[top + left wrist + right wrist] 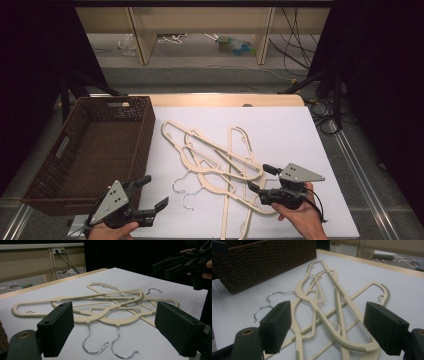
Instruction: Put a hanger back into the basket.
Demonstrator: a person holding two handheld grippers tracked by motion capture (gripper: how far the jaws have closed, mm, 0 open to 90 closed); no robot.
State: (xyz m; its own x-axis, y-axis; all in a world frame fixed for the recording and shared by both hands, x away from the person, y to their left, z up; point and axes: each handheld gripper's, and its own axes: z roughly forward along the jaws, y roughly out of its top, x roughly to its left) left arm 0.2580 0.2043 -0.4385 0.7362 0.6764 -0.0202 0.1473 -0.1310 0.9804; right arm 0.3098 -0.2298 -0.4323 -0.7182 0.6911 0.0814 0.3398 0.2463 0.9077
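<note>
A tangled pile of cream plastic hangers (220, 160) with metal hooks (181, 183) lies on the white table top. My left gripper (154, 192) hovers at the near left, jaws open and empty, pointing toward the hooks (96, 343); the hangers (100, 305) lie just beyond it. My right gripper (260, 178) sits at the near right edge of the pile, open, with nothing pressed between its pads. Seen along its jaws, the right gripper (329, 322) frames the hangers (329, 305) lying on the table below. The right gripper (180, 265) also appears far right in the left gripper view.
A brown woven basket (142, 130) stands empty at the table's left, also seen as the basket (262, 262) behind the hooks. A wooden table edge (225, 99) runs along the back. Beyond it are furniture legs and cables on the floor. White surface lies bare right of the pile.
</note>
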